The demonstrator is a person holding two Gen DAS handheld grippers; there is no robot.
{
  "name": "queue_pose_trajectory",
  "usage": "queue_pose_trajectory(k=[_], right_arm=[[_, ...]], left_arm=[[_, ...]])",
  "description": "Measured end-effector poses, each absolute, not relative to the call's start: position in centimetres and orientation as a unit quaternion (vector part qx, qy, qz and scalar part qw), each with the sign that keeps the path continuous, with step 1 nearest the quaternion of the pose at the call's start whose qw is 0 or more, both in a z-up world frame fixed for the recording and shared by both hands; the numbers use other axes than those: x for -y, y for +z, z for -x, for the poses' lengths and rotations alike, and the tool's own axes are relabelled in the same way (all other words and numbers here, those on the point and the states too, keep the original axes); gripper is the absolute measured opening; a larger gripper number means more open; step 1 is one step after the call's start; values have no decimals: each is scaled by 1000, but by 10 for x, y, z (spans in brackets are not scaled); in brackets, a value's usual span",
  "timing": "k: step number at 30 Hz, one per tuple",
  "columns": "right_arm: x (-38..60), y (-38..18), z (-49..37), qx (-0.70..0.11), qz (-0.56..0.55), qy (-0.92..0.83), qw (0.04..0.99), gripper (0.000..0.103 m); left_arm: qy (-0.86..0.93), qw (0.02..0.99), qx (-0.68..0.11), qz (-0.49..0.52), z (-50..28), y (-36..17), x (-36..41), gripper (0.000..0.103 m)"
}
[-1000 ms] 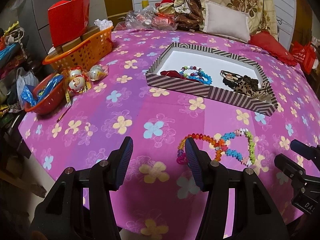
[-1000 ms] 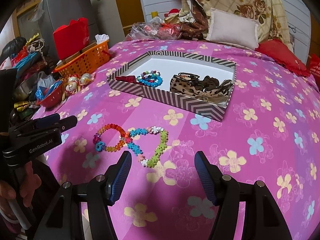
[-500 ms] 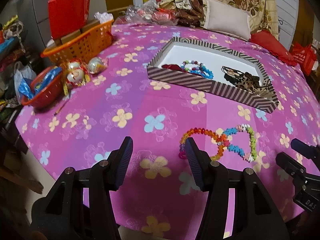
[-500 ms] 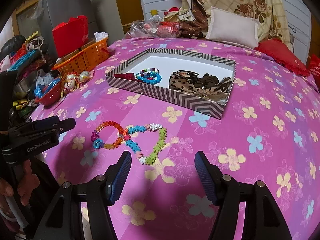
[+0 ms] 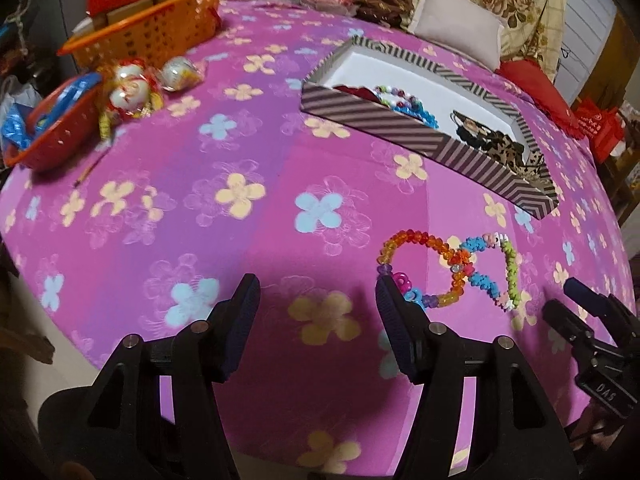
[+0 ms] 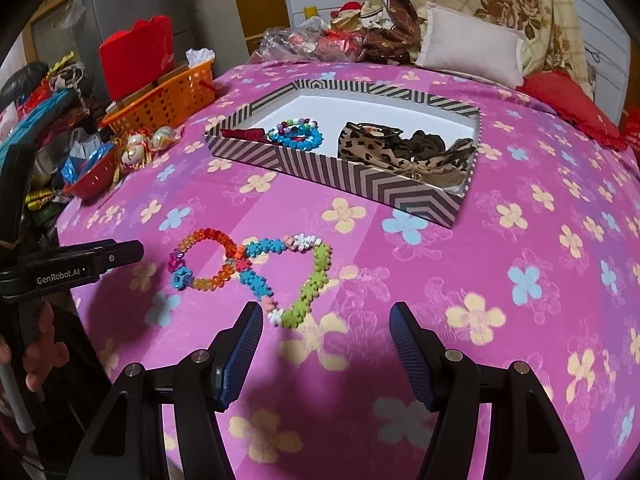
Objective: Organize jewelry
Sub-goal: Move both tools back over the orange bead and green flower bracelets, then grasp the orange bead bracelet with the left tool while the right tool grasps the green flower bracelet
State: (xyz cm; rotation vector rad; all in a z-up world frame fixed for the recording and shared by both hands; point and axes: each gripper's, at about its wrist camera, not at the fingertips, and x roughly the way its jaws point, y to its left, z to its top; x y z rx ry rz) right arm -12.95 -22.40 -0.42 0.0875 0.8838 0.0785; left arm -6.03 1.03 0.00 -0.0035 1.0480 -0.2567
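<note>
Two linked bead bracelets lie on the pink flowered cloth: an orange rainbow one (image 5: 434,243) (image 6: 208,235) and a blue and green one (image 5: 510,268) (image 6: 320,264). My left gripper (image 5: 316,284) hovers low over the cloth with its jaws opening and nothing between them; its right finger (image 5: 394,312) reaches the orange bracelet's near edge. My right gripper (image 6: 326,310) is open and empty just in front of the green beads. Behind stands a striped box (image 5: 380,114) (image 6: 332,168) holding bead bracelets (image 6: 298,136), leopard scrunchies (image 6: 376,148) and a red item (image 6: 244,134).
An orange basket (image 5: 148,36), a red bowl (image 5: 52,128) and wrapped ornaments (image 5: 132,92) sit at the table's left. A white pillow (image 5: 456,28) and a red cushion (image 5: 536,84) lie behind the box. A hand (image 6: 38,360) holds the left tool.
The left gripper has dropped and tilted down toward the bracelets, and its jaws stand a little wider. The right gripper's view has shifted only slightly.
</note>
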Motion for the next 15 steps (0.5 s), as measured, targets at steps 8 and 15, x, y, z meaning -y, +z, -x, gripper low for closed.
queue_pose_trajectory(k=[8, 15], right_arm=[[220, -15, 95, -432, -11, 43, 901, 63], [217, -28, 76, -436, 11, 48, 899, 50]], left_arm=[[-129, 848, -513, -16, 43, -16, 13, 60], [-130, 847, -514, -40, 27, -22, 26, 60]])
